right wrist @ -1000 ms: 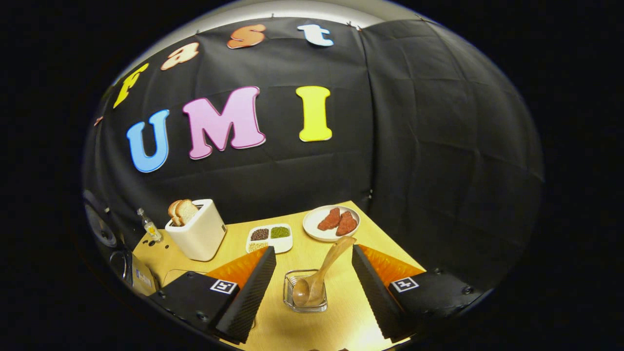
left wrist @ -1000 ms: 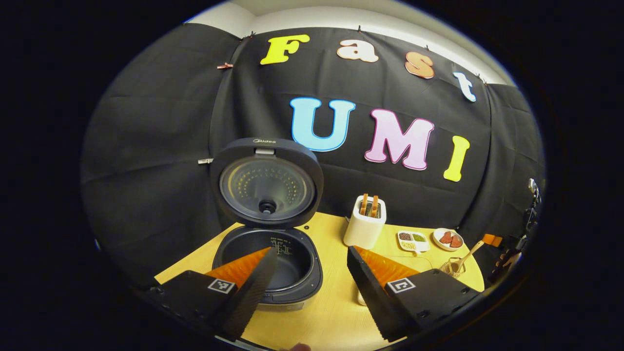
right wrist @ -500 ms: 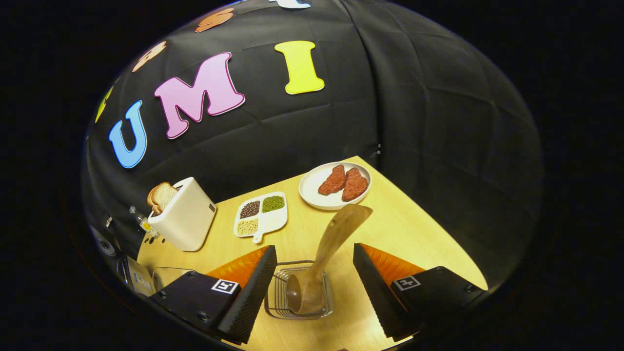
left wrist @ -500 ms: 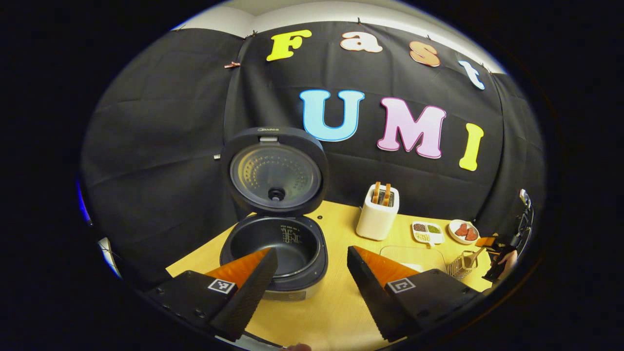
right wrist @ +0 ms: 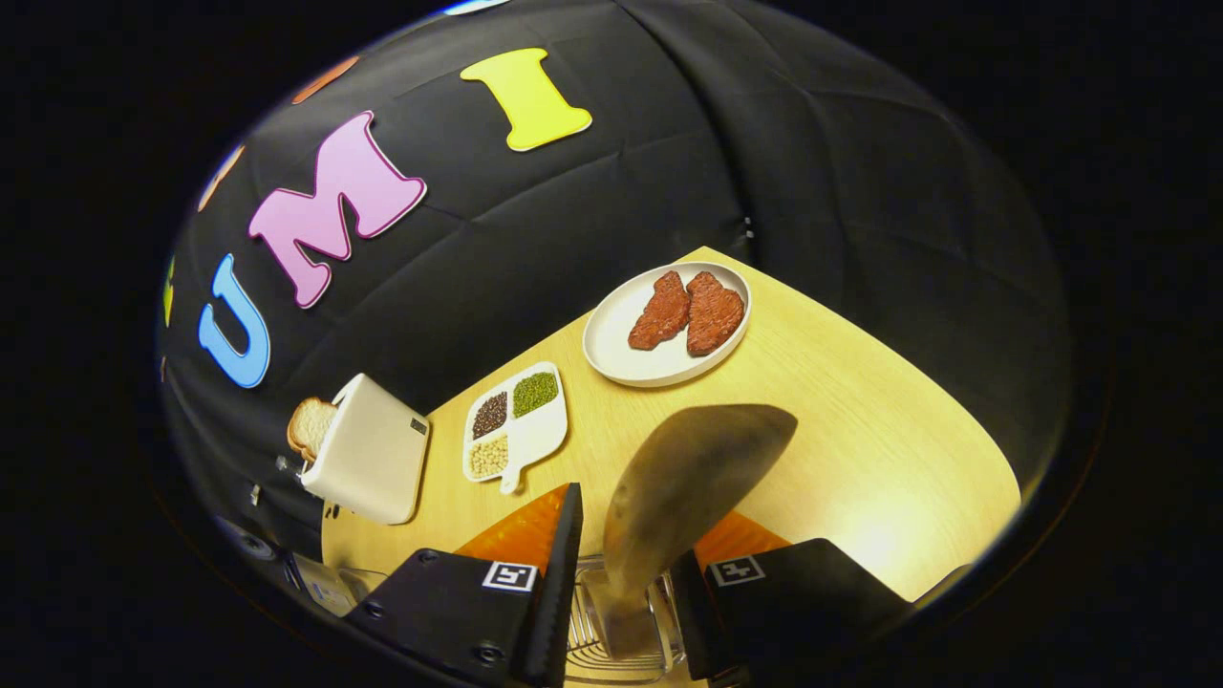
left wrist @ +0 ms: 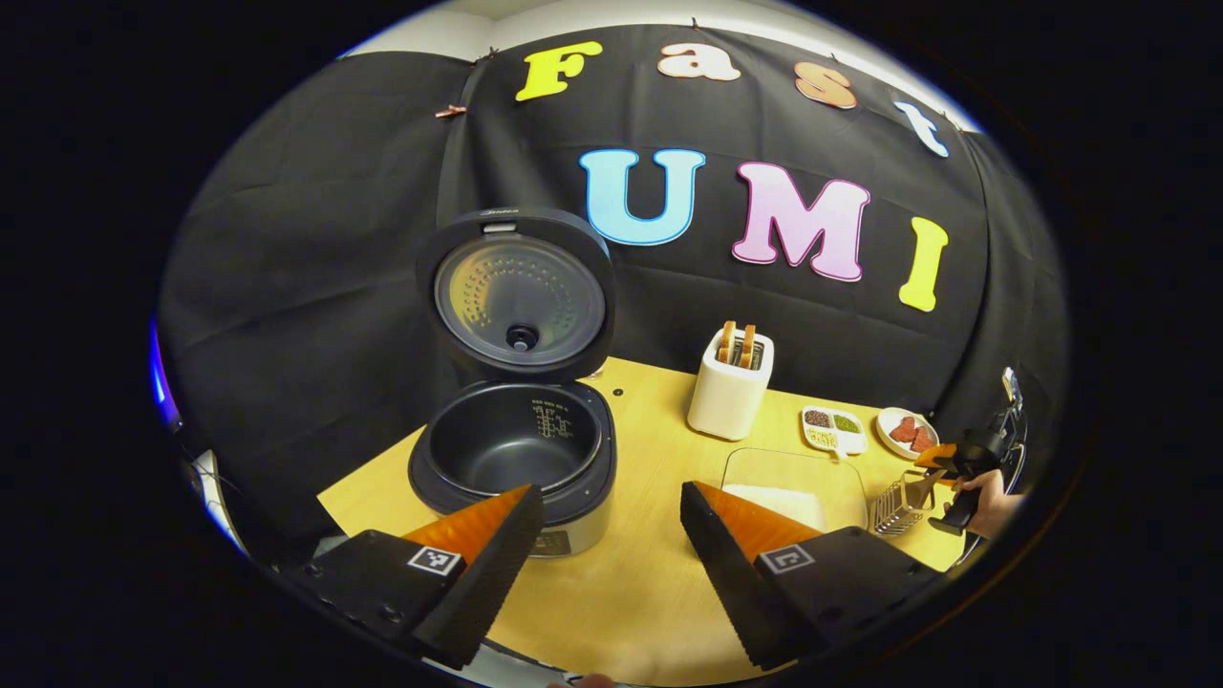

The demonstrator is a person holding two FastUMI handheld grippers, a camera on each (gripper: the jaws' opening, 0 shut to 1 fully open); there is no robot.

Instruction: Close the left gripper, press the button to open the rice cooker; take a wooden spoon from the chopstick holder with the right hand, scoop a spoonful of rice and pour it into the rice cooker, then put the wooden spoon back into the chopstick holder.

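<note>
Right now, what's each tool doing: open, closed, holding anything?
Left tool: open, holding nothing, in front of the open rice cooker.
Right tool: closed in around the wooden spoon handle; firm grip cannot be told.

In the left gripper view we see our left tool (left wrist: pixel 611 516) held level with its two fingers spread wide apart, while in the right gripper view our right tool (right wrist: pixel 621 583) tips steeply downward, its fingers drawn in narrow, though we cannot tell whether both press.
</note>
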